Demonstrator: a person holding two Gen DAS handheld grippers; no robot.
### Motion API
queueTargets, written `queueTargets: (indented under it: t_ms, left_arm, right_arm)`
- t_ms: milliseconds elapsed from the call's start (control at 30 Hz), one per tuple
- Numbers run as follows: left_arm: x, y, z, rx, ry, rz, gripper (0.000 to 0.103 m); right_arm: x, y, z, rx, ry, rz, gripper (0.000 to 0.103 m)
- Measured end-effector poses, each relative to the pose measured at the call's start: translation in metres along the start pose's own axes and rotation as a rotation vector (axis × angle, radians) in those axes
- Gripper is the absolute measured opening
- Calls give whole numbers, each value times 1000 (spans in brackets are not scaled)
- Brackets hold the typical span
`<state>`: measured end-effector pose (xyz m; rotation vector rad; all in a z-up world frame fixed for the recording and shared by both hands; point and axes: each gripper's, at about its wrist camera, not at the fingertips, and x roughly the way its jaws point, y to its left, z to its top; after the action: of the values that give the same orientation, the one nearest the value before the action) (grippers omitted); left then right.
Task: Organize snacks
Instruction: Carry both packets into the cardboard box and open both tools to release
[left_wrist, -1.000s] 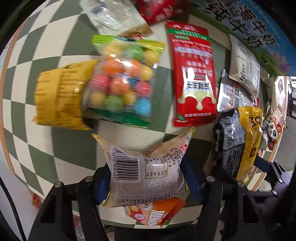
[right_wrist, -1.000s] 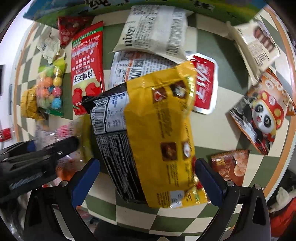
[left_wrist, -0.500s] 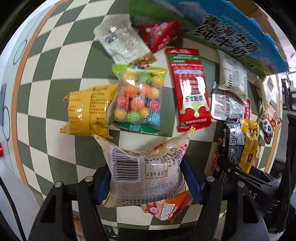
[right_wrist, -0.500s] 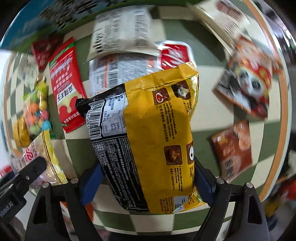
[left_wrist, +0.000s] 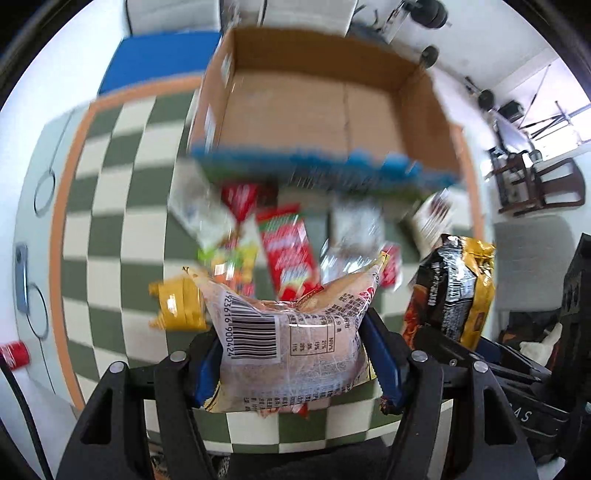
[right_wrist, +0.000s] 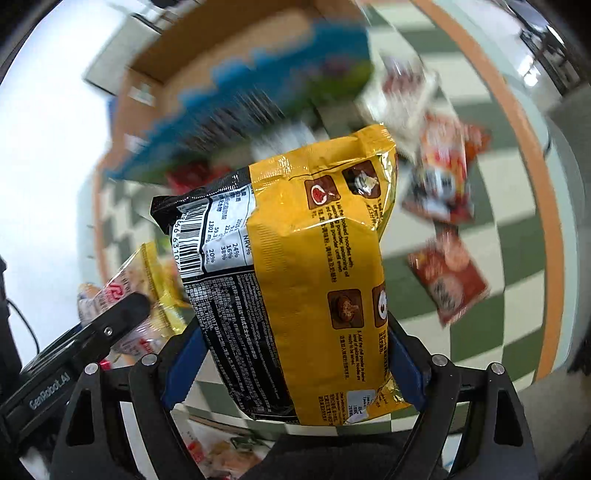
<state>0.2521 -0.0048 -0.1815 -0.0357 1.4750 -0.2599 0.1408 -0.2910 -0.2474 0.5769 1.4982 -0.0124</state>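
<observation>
Ahead of both grippers, past the snacks on the counter (left_wrist: 110, 206), sits the open box (left_wrist: 325, 107); left fingers (left_wrist: 380, 354) clamp the clear bag (left_wrist: 291, 332), right fingers (right_wrist: 402, 365) the upright noodle pack (right_wrist: 314, 288).

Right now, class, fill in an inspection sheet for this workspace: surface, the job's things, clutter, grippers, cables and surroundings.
Surface: green-and-cream checkered table with an orange border.
Job's things: open cardboard box, its visible floor bare; pale barcoded snack pack and yellow-and-black noodle pack, both held up; blurred loose packets lie on the table before the box.
Clutter: small red object at the table's left edge.
Grippers: left gripper shut on the pale pack; right gripper shut on the noodle pack.
Cables: black cable at the lower left.
Surroundings: dark wooden chair and a white wall.
</observation>
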Motion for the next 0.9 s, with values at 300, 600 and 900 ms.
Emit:
queueTargets:
  t_ms: [300, 600, 900]
  left_arm:
    - [-18, -21, 151, -3, -69, -6, 66]
    - [70, -10, 265, -38, 75, -57, 66]
    - [120, -15, 301, -37, 154, -54, 67]
  right_arm:
    - [-50, 42, 123, -73, -68, 49, 90]
    - [22, 89, 245, -76, -6, 9, 90]
    - [85, 91, 312, -82, 49, -53, 90]
